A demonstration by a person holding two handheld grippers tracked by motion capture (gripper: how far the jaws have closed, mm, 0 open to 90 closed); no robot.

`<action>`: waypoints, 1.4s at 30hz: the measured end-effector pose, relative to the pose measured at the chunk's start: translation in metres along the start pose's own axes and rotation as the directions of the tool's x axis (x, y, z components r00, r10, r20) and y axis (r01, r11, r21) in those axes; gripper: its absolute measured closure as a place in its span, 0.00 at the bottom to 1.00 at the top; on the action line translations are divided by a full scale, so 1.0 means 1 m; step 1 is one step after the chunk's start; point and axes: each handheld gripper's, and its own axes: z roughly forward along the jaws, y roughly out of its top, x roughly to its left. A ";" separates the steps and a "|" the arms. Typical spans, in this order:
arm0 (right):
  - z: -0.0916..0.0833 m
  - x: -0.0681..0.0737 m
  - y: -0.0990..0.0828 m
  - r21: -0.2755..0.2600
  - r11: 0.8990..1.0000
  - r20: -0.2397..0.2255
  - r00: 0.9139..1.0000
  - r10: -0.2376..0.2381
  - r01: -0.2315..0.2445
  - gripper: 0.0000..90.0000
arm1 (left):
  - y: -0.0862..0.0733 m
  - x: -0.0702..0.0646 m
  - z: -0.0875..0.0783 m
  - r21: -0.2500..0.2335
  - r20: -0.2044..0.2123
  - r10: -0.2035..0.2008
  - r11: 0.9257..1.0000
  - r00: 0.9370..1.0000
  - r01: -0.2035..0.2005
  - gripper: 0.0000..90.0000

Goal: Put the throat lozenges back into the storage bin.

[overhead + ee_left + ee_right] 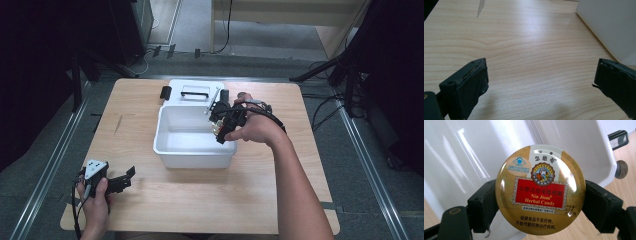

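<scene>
Right claw (540,202) gripped a round candy tin (540,190) by its edges, held at the near right rim of the white tub (195,155). Left claw (540,82) sat spread wide, empty, low over the table (524,37). It looked like the drop-in step; next move called for lowering the tin inside and letting go.

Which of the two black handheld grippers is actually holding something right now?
The right gripper, over the white plastic bin, is clamped on a round gold candy tin. The left gripper is open above bare wooden table.
</scene>
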 end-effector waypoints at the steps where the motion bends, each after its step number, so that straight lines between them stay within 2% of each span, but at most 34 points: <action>1: 0.001 0.000 0.000 -0.004 1.000 0.002 1.000 -0.006 0.006 0.23 | 0.000 0.000 0.000 0.000 0.000 0.000 1.000 1.000 0.000 0.00; 5: 0.008 0.001 0.000 0.003 1.000 0.004 1.000 -0.027 0.027 0.23 | 0.000 0.000 0.000 0.000 0.001 0.000 1.000 1.000 0.000 0.00; 11: 0.020 0.004 0.001 0.021 0.999 -0.012 1.000 -0.026 0.026 0.23 | 0.000 0.001 0.000 0.000 0.002 0.000 1.000 1.000 0.000 0.00; 15: 0.033 0.006 0.001 0.051 0.998 -0.020 0.999 -0.028 0.029 0.23 | 0.000 0.001 0.000 0.002 0.004 -0.004 1.000 1.000 0.004 0.00; 18: 0.038 0.008 0.004 0.081 0.997 -0.036 0.999 -0.009 0.012 0.23 | 0.000 0.001 0.000 0.003 0.004 -0.003 1.000 1.000 0.003 0.00; 24: 0.049 0.011 0.008 0.129 0.991 -0.010 1.000 -0.018 0.019 0.23 | 0.000 0.001 0.000 0.004 0.006 -0.003 1.000 1.000 0.003 0.00; 31: 0.051 0.011 0.009 0.135 0.991 -0.014 1.000 -0.012 0.014 0.23 | 0.000 0.001 0.000 0.005 0.007 -0.005 1.000 1.000 0.005 0.00; 35: 0.052 0.012 0.009 0.131 0.991 -0.013 0.999 -0.035 0.037 0.22 | 0.000 0.001 0.000 0.005 0.007 -0.005 1.000 1.000 0.005 0.00; 42: 0.051 0.012 0.008 0.120 0.993 -0.021 1.000 -0.013 0.015 0.22 | 0.000 0.001 0.000 0.006 0.008 -0.007 1.000 1.000 0.007 0.00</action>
